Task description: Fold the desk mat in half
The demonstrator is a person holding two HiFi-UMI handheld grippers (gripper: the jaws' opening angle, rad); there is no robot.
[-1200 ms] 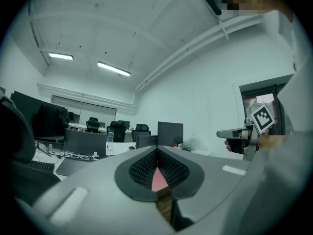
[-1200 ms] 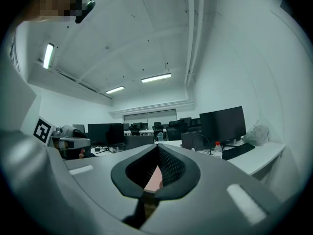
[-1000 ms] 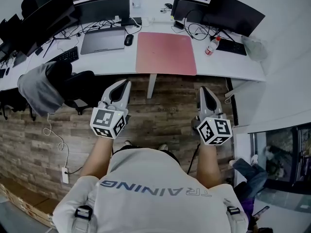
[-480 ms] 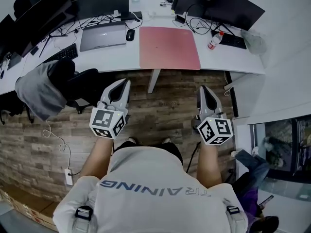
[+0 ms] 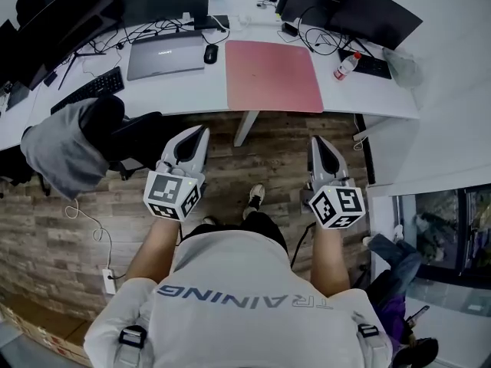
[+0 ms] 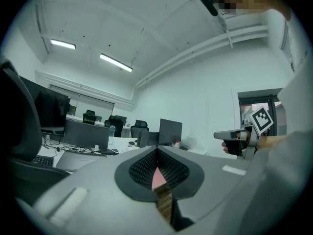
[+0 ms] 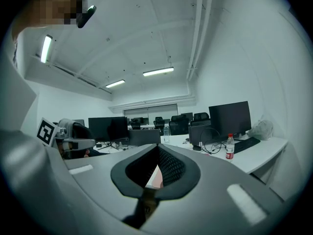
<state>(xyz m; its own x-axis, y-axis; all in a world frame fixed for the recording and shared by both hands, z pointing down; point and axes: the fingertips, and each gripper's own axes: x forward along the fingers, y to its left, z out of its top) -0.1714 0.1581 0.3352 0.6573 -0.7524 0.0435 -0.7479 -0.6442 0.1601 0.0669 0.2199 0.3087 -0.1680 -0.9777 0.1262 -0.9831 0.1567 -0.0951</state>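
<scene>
The pink desk mat (image 5: pixel 274 76) lies flat and unfolded on the white desk (image 5: pixel 368 98), between a laptop and a water bottle. My left gripper (image 5: pixel 197 131) and right gripper (image 5: pixel 317 141) are held side by side over the wooden floor, well short of the desk and pointing toward it. Both have their jaws shut with nothing between them. In the left gripper view a sliver of the mat (image 6: pixel 159 178) shows past the closed jaws. The right gripper view shows the same sliver of mat (image 7: pixel 155 176).
A grey laptop (image 5: pixel 165 54) and black mouse (image 5: pixel 211 53) sit left of the mat. A bottle (image 5: pixel 346 66), keyboard (image 5: pixel 368 66) and monitors (image 5: pixel 376 18) are to its right. An office chair draped with a grey jacket (image 5: pixel 65 144) stands at the left. A desk leg (image 5: pixel 244 129) is below the mat.
The person has stepped toward the desk, with one foot now showing ahead. The desk and mat have shifted slightly in view. Both grippers keep the same pose, shut.
</scene>
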